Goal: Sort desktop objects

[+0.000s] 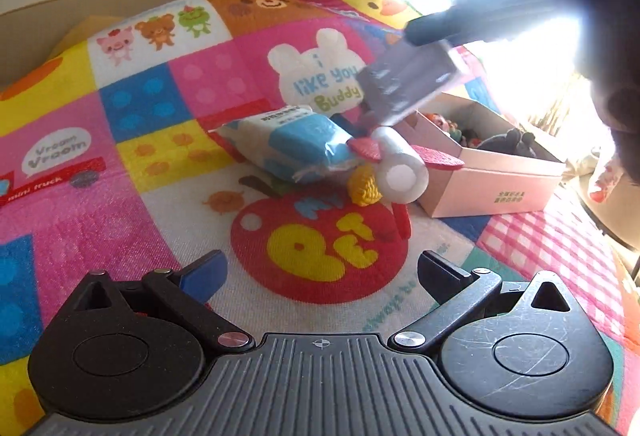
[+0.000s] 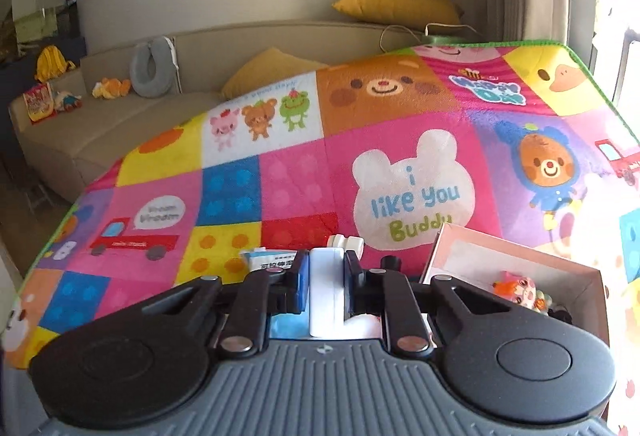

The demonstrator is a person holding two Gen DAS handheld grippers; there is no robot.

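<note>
right gripper (image 2: 326, 286) is pinched on a white flat thing (image 2: 326, 288), long side running along the fingers, with the open pink box (image 2: 516, 256) just to its right, while the left gripper (image 1: 320, 276) hangs spread and empty, tissue pack (image 1: 296, 140) straight ahead of it.

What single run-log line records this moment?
left gripper: open, empty | right gripper: shut on white block | pink box: holds toys | tissue pack: on mat
</note>
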